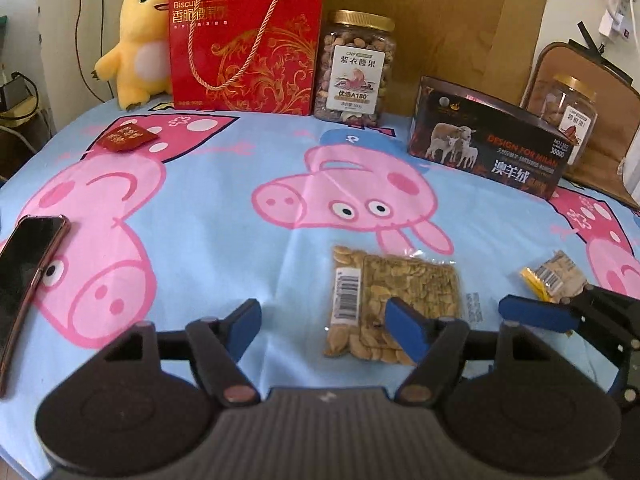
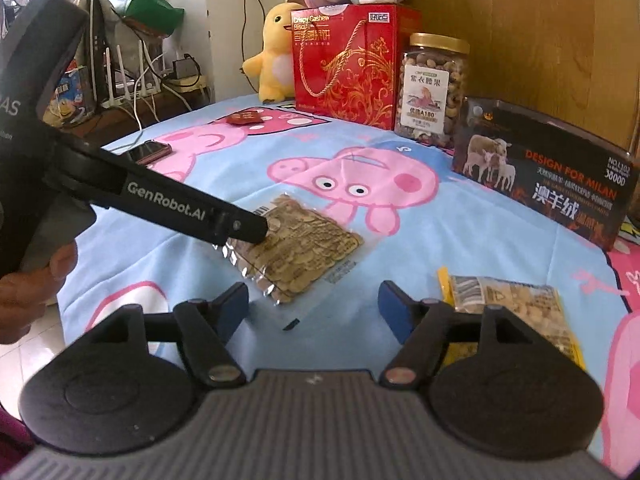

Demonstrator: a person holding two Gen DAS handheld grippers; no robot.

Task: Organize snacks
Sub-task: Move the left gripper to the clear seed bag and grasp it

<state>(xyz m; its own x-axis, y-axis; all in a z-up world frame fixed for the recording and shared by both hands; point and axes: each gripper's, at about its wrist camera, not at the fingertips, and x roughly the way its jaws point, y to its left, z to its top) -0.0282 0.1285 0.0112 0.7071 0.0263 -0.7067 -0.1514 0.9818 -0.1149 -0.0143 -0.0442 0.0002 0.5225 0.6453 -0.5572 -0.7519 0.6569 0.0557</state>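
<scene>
A clear packet of pale seeds (image 1: 394,304) (image 2: 304,248) lies flat on the cartoon-pig tablecloth (image 1: 208,208). My left gripper (image 1: 326,330) is open just above the cloth; its right finger overlaps the packet's near edge and the pads do not press it. In the right wrist view its black arm (image 2: 168,208) reaches over the packet's left end. A smaller snack packet with a yellow edge (image 1: 556,280) (image 2: 512,304) lies to the right. My right gripper (image 2: 314,314) stands open between the two packets, holding nothing; the small packet is beside its right finger.
Along the back stand a red biscuit gift box (image 1: 248,44), a jar of nuts (image 1: 354,68), a dark box with sheep (image 1: 484,140) and a second jar (image 1: 568,112). A yellow plush (image 1: 136,40), a small red pouch (image 1: 128,138) and a phone (image 1: 28,268) sit left.
</scene>
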